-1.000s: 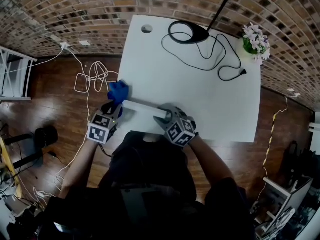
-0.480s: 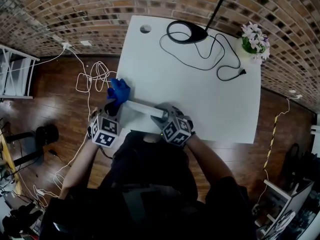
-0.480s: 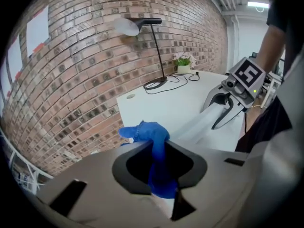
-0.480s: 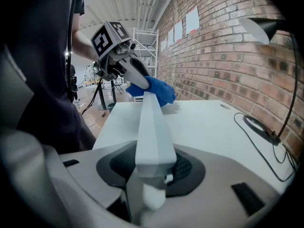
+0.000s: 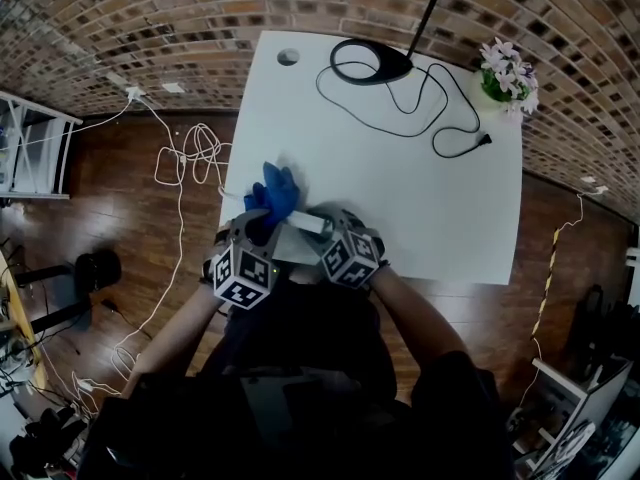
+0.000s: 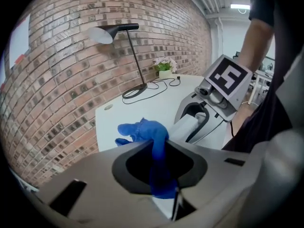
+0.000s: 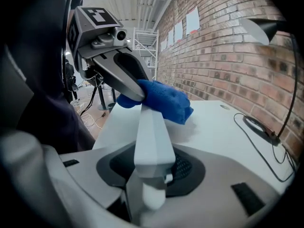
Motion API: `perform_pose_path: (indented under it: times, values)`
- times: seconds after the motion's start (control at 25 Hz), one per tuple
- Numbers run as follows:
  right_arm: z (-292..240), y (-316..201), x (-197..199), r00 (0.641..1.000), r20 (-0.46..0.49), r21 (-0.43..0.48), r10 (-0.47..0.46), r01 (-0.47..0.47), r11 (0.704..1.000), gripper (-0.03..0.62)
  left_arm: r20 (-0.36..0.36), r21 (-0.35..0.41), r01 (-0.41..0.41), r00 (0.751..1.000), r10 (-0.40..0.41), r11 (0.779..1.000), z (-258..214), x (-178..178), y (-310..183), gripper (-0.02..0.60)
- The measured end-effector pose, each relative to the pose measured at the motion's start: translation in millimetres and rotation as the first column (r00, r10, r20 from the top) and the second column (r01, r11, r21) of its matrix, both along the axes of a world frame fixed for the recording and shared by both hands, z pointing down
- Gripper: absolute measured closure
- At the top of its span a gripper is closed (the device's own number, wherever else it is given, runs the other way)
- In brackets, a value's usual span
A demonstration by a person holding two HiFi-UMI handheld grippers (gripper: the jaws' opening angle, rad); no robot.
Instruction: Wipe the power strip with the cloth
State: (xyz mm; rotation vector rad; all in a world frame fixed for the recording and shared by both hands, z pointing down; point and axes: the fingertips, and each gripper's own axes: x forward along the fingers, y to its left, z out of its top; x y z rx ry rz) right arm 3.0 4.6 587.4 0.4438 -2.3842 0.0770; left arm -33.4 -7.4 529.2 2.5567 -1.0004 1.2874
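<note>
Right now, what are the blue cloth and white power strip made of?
The crumpled blue cloth: soft matte fuzzy fabric, probably microfibre; it bunches in folds. The long white power strip: smooth rigid casing, likely plastic; crisp moulded edges.

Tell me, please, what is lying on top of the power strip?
The blue cloth, pinched in the left gripper, lies across the power strip, which the right gripper clamps. The strip's surface beneath the cloth is covered.

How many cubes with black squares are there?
2. One cube rides on the left gripper, holding the cloth; the other cube on the right gripper, holding the power strip.
</note>
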Motion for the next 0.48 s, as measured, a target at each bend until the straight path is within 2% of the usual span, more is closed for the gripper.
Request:
perform_pose_path:
  times: [0.28,0.48]
  values:
    - [-1,0,0,1.0,0.0,0.001,-0.001,0.001,1.0,0.436,-0.076,-0.053,-0.046,0.996,0.042,0.998,0,27,12,0.511]
    - [-2,0,0,1.0,0.001,-0.003,-0.003,0.003,1.0,0.436,-0.136,-0.113,-0.118,0.985,0.102,0.987,-2,66,21,0.511]
